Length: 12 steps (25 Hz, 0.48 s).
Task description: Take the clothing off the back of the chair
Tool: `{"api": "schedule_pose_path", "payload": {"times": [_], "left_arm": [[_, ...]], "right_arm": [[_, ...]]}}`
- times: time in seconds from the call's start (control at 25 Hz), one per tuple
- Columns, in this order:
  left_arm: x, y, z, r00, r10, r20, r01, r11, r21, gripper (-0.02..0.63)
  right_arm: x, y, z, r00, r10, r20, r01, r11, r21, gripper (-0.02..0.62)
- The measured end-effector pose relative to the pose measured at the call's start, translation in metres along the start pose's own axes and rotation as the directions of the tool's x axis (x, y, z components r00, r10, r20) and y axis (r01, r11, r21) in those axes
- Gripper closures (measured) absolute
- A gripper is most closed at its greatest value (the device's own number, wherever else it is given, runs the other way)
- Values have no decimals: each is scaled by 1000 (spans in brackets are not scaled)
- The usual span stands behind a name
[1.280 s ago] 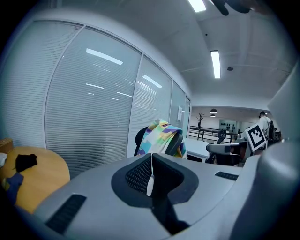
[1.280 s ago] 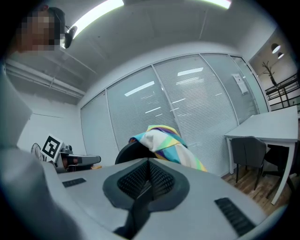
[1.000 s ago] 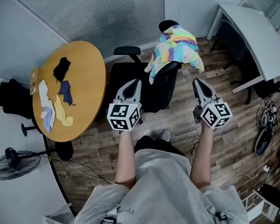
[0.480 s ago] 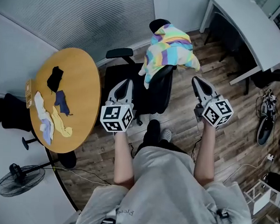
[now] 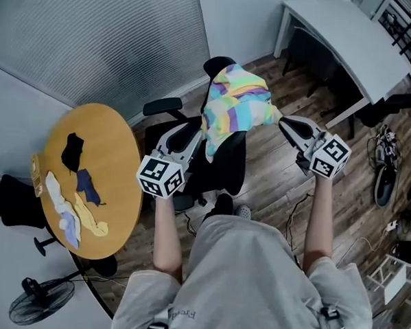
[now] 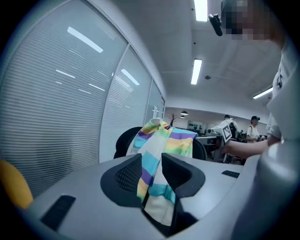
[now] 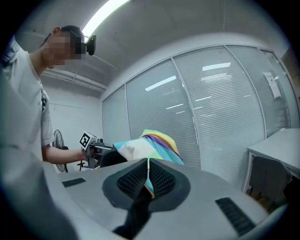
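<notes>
The person is closing in on the chair (image 5: 226, 170); both hands are coming up level with its back, where a second ago they were hanging well short of it; the striped garment (image 5: 237, 103) is lying draped over the top of the backrest, not yet lifted; so the approach looks to be ending and the grasp about to begin. The left gripper (image 6: 151, 161) is standing partly open, its jaws having just been opening, with the garment's left edge showing in the gap between them but not being pinched; the right gripper (image 7: 148, 165) is staying shut, its tip reaching the garment's right corner, a sliver of cloth showing along the closed slit, apparently not held.
</notes>
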State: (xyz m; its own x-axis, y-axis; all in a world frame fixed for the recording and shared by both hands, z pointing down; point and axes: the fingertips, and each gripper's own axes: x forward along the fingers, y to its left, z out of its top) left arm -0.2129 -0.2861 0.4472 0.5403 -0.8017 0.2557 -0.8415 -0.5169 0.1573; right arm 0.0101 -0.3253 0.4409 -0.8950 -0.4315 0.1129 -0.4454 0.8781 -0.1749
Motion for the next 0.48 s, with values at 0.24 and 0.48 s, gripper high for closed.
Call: {"api": "schedule_pose_path", "payload": {"times": [0.24, 0.48], "left_arm": [[24, -14, -8, 951, -304, -52, 304, 953, -18, 271], [41, -13, -11, 876, -479, -58, 480, 877, 3, 218]], "right_arm": [[19, -13, -1, 994, 91, -53, -93, 995, -40, 471], [35, -17, -11, 966, 214, -144, -224, 973, -51, 245]]}}
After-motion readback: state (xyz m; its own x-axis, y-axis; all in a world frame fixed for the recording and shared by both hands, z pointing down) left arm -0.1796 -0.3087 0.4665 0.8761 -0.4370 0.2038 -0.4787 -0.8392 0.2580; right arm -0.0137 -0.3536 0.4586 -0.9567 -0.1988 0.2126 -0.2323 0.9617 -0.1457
